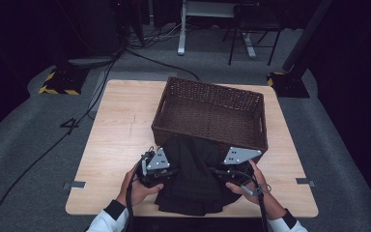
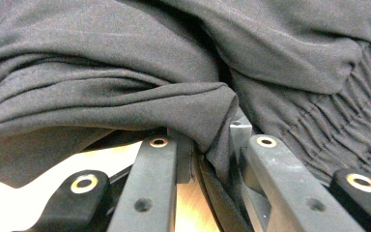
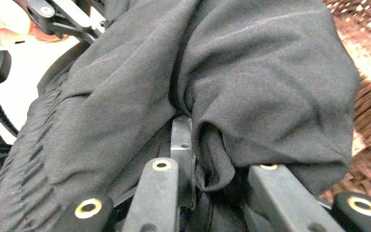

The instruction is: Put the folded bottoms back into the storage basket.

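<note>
You hold a folded black cloth garment (image 1: 192,174) before a brown woven wicker basket (image 1: 210,112).
Left gripper (image 2: 211,145) and right gripper (image 3: 211,166) each pinch a fold, probably to lift it toward twelve o'clock.

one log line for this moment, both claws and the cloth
left claw: shut on black garment | right claw: shut on black garment | garment: on table, front of wicker basket
</note>
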Demonstrator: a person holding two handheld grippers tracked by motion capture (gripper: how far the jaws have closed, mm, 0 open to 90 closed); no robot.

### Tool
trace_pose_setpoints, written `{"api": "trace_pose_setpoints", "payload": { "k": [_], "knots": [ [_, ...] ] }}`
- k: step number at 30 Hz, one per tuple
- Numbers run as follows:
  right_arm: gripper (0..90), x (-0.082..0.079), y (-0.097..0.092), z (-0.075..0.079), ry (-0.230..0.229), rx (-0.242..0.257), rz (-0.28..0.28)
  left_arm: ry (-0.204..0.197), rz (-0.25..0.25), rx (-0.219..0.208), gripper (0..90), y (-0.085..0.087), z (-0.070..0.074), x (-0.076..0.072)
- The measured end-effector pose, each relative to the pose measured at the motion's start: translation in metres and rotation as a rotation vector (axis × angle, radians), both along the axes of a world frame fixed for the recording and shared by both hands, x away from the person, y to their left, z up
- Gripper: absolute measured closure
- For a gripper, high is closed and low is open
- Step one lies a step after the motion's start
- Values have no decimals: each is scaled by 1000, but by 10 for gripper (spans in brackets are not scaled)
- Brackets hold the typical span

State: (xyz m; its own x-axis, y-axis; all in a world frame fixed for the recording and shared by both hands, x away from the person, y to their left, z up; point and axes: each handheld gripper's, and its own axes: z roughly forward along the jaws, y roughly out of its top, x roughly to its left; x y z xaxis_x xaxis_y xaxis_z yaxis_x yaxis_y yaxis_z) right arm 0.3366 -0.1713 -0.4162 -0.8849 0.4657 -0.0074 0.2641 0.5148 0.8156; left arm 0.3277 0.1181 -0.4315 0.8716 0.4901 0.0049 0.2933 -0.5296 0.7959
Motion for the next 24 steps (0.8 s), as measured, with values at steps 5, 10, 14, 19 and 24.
{"api": "trace_pose_setpoints", "payload": {
  "k": [5, 10, 14, 19, 24],
  "knots": [
    [799, 2, -3, 23, -30, 6, -9, -48, 5, -10, 797, 1, 23, -1],
    [799, 7, -9, 47, -51, 29, -20, -91, 0, -6, 797, -3, 45, 2],
    [799, 11, -11, 59, -65, 31, -27, -106, -3, -7, 797, -5, 62, 11],
    [799, 18, -18, 82, -112, 38, -61, -136, -2, -27, 797, -12, 83, 21],
    [799, 22, -24, 93, -137, 47, -82, -155, -3, -29, 797, -19, 94, 29]
  ]
}}
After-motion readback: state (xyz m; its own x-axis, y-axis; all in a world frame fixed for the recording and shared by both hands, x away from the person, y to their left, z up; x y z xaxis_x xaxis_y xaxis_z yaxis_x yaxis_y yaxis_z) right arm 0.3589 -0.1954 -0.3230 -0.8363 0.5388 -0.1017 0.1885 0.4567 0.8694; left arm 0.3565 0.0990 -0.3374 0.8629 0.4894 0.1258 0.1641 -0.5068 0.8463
